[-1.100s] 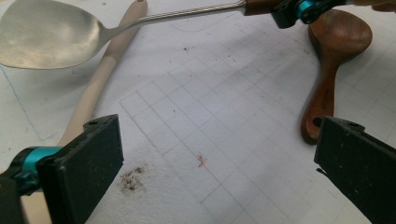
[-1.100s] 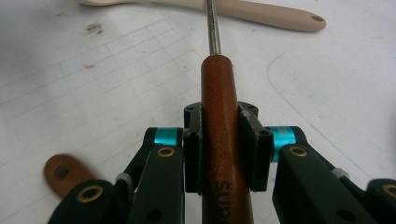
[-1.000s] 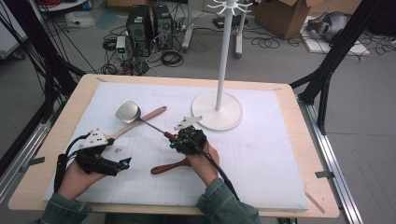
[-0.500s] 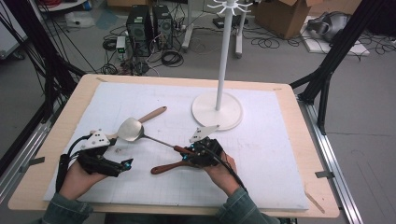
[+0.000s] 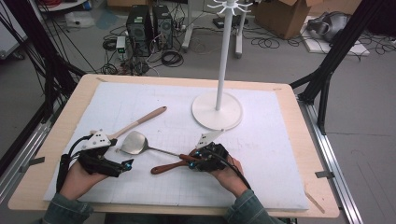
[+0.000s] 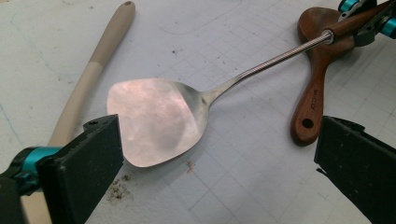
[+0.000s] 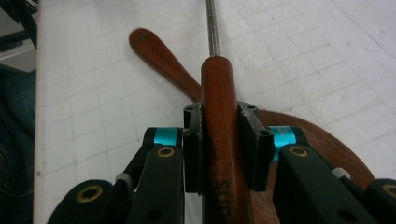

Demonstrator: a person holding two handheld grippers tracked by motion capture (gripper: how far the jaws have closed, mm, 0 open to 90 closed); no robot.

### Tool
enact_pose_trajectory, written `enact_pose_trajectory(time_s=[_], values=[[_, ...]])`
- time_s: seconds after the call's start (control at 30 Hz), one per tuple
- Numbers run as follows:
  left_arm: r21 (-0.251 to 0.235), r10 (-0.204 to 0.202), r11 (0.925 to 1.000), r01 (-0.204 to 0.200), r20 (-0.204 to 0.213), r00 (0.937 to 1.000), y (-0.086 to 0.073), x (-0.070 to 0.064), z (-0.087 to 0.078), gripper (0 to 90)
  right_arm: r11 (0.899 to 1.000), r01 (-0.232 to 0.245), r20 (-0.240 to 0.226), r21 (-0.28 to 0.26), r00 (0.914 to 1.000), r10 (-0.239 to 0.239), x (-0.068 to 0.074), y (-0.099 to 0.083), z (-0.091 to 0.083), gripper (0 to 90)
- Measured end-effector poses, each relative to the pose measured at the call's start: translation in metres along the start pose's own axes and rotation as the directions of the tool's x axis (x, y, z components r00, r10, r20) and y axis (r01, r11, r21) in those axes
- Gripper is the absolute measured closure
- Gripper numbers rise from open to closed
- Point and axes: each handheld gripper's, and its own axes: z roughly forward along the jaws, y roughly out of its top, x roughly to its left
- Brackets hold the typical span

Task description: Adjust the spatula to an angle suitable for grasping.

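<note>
High view, right gripper (image 5: 198,157) clamping spatula (image 5: 140,144)

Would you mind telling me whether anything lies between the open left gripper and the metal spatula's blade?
Nothing visible does. The left gripper is open with the spatula blade straight ahead on bare mat; the beige spoon lies off to one side, the right gripper holds the handle.

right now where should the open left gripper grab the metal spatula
On the thin steel neck just behind the blade, coming from above with jaws across it. The blade is too wide and flat; the wooden handle is already clamped in the right gripper.
</note>
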Motion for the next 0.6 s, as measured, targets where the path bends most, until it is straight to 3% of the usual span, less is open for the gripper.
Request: enact_pose_trajectory(time_s=[0.3, 0.6], values=[[0.005, 0.001, 1.0000, -0.001, 0.000, 1.0000, 0.000, -0.001, 0.001, 1.8, 1.000, -0.019, -0.041, -0.004, 0.9990, 0.019, -0.011, -0.008, 0.002, 72.8], [0.002, 0.000, 1.0000, 0.000, 0.006, 1.0000, 0.000, -0.001, 0.002, 1.8, 1.000, -0.006, -0.026, 0.027, 0.9997, 0.006, -0.011, -0.009, 0.005, 71.6]])
